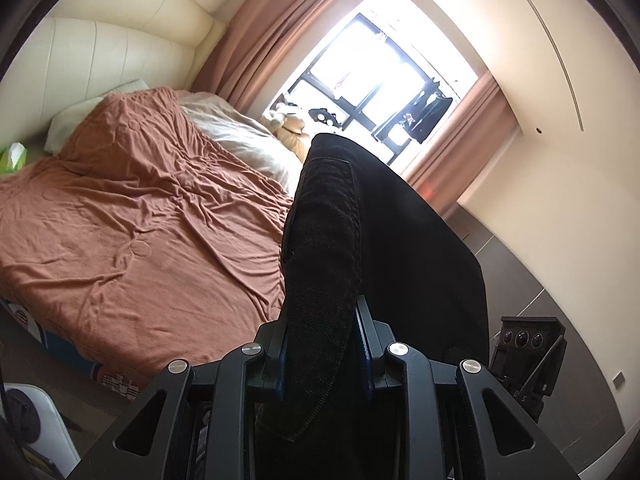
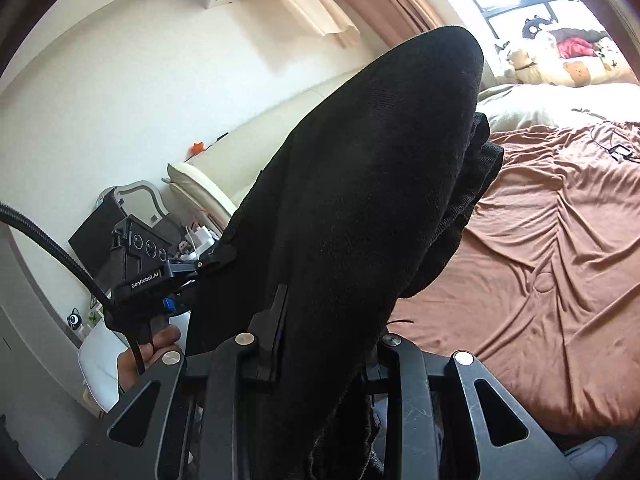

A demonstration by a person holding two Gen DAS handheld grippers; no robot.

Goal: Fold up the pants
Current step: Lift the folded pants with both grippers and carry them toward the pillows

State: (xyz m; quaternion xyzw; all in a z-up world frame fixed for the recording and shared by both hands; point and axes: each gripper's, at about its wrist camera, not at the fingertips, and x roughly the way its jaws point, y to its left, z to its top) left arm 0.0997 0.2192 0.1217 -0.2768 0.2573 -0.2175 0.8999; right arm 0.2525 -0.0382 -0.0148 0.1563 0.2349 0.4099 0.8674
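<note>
The black pants point(image 1: 360, 240) are held up in the air between my two grippers, above the bed. My left gripper point(image 1: 322, 344) is shut on a thick seamed edge of the pants, which stands up between its fingers and drapes to the right. In the right wrist view the black pants point(image 2: 360, 184) bulge up in front of the camera, and my right gripper point(image 2: 324, 336) is shut on a bunch of the fabric. The left gripper's body point(image 2: 144, 264) shows at the left of that view, held by a hand point(image 2: 136, 364). The right gripper's body point(image 1: 528, 360) shows at the lower right of the left wrist view.
A bed with a rust-brown cover point(image 1: 132, 216) lies below and ahead, with pale pillows point(image 1: 240, 136) and a cream padded headboard point(image 1: 100, 52). Soft toys point(image 2: 560, 60) sit by the window point(image 1: 372, 72). A cluttered bedside table point(image 2: 120, 216) stands at the left.
</note>
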